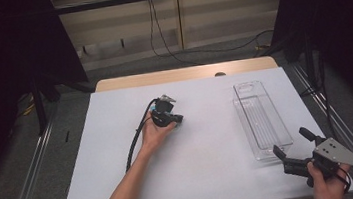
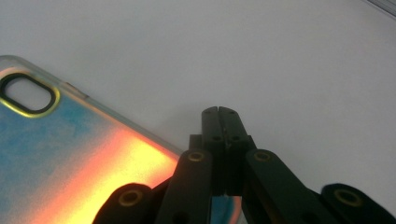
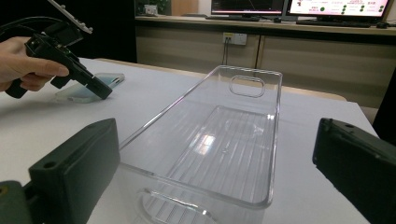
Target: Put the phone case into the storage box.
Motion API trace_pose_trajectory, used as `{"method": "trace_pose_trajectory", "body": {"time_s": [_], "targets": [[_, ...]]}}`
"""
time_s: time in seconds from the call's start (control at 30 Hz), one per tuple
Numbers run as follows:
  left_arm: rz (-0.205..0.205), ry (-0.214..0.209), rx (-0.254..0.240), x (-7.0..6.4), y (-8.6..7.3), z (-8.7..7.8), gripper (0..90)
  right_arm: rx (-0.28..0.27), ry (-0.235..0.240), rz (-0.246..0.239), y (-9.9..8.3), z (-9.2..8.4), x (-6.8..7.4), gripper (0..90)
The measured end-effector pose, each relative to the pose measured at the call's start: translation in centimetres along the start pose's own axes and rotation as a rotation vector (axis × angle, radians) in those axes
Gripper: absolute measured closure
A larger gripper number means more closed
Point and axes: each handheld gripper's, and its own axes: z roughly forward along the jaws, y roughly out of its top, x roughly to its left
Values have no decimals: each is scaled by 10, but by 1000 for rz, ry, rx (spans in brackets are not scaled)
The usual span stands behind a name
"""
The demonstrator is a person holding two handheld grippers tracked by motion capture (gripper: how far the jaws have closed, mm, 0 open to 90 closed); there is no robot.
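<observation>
Two grippers well apart, left gripper (image 1: 179, 120) closed beside phone case (image 2: 70, 158), right gripper (image 1: 290, 146) spread near clear bin (image 1: 262, 120) edge

The high view looks forward and down from above the person's side, far enough back to take in the whole white surface (image 1: 124, 186), the floor around it and the wall behind.

The left gripper view rides on the left hand-held gripper (image 2: 218, 112) and looks steeply down from very near, along its meeting jaws, at the surface and a phone case (image 2: 70, 154) just beside them.

The right gripper view sits low at the near right edge and looks almost level across the surface through its wide-set jaws, close to the clear plastic bin (image 3: 219, 140), towards monitors at the back.

The high and right gripper views share the bin (image 1: 262, 120) and the left hand-held gripper (image 3: 100, 88).
</observation>
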Motion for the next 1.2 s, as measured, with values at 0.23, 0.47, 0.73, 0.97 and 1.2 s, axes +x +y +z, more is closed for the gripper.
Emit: {"method": "trace_pose_trajectory", "body": {"time_s": [0.23,0.47,0.73,0.97,1.2], "targets": [[6,-12,-2,1,-5,-4,900,-3,3,-1,0,0,1,3],[12,-11,-14,0,-9,-6,900,-5,3,-1,1,-1,1,3],[29,-14,-7,0,-11,-9,900,-2,6,-2,0,0,1,4],[35,-15,-6,0,-14,-12,900,-1,10,-5,0,0,1,4],[58,-6,-1,-1,-17,-15,900,1,14,-3,0,0,1,4]]}}
